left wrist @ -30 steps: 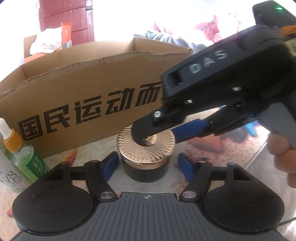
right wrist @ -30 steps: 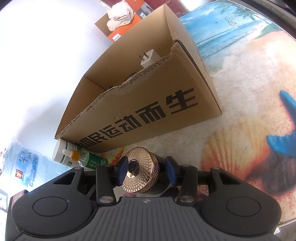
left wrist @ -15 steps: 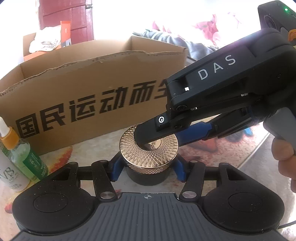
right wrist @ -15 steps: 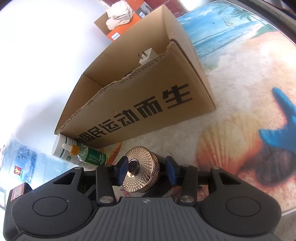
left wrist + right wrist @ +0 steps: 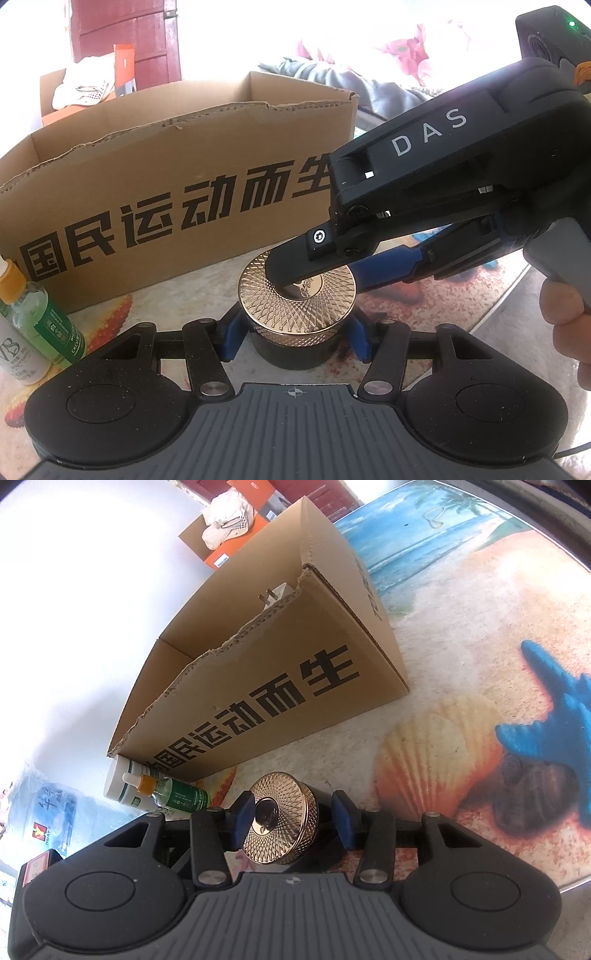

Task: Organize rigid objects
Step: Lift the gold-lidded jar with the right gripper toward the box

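Left wrist: round jar (image 5: 295,345), knurled gold lid (image 5: 284,306), corrugated box (image 5: 177,166)

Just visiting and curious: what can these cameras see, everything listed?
jar: one, black with gold lid, centre front
box: one, brown cardboard, open, behind the jar
dropper bottle: one, green, left of the jar
white bottle: one, white, beside the dropper bottle
plug: one, white, inside the box
cloth: one, beach print, under everything
left gripper: one, black with blue pads, shut on the jar
right gripper: one, black, jaws opening, lid between them
hand: one, holding the right gripper
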Motion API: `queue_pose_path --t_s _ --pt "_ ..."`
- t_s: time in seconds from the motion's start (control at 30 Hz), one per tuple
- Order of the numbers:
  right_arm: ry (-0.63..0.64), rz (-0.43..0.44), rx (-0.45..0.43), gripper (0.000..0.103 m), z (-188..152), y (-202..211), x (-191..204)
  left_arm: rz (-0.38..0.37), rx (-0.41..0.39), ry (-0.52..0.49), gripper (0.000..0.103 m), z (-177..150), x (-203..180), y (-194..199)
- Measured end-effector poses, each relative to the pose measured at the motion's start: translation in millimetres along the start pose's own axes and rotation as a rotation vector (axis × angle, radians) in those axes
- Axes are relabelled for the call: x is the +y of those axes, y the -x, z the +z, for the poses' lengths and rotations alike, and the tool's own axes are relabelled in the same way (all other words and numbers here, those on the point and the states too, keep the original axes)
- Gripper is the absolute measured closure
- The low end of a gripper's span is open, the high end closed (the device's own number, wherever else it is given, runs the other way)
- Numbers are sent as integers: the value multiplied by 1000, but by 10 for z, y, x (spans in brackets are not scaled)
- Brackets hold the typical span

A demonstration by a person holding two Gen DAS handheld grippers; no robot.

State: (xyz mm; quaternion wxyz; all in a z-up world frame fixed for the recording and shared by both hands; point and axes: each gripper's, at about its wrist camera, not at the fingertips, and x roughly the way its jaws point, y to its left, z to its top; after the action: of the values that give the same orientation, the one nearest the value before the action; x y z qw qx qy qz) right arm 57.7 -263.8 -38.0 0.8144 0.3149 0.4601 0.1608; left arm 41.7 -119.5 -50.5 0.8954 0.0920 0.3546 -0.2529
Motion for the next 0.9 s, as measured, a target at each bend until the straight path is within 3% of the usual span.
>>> queue_pose_path --t_s 0.9 --pt "-54 9 -21 52 -47 55 -80 -11 11 1 45 90 -19 -108"
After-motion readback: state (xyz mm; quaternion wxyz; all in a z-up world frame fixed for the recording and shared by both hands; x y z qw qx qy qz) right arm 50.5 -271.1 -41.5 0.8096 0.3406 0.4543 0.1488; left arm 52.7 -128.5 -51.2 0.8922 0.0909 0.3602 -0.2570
